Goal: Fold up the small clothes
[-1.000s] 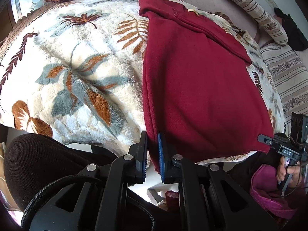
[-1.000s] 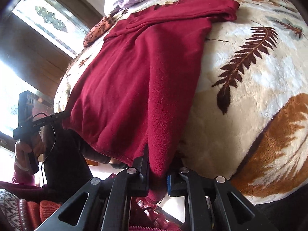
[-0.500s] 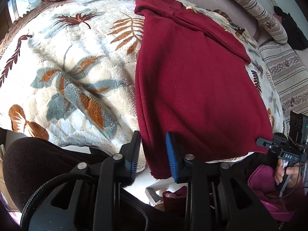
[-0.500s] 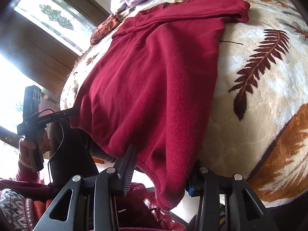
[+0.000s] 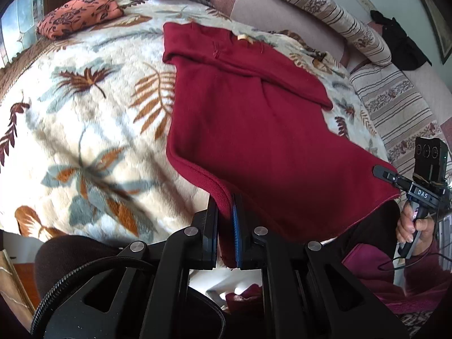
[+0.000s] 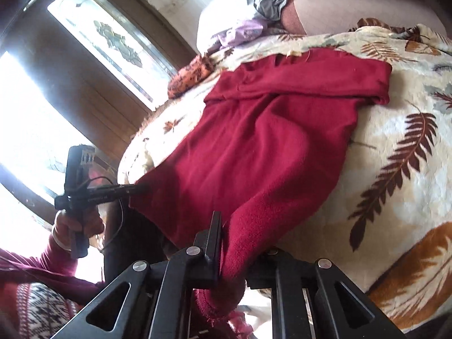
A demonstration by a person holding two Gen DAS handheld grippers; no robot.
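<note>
A: Red garment [image 5: 254,130] is laid on the bed [image 5: 84,130], long axis running away from both grippers; near hem corners are pinched by left gripper [image 5: 225,226] and right gripper [image 6: 234,251] (jaws just closed on cloth).

B: Far collar end is well apart; orange cushion [image 5: 79,14] beside, nothing in between.

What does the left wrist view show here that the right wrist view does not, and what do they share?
Only the left wrist view: the striped bolster and the black cloth behind the bed.

Only the right wrist view: the window and a patterned knit sleeve.

Both: the red garment on the leaf-print blanket, the orange cushion, and each gripper, left gripper and right gripper, having just closed on a near corner of the garment's hem.
</note>
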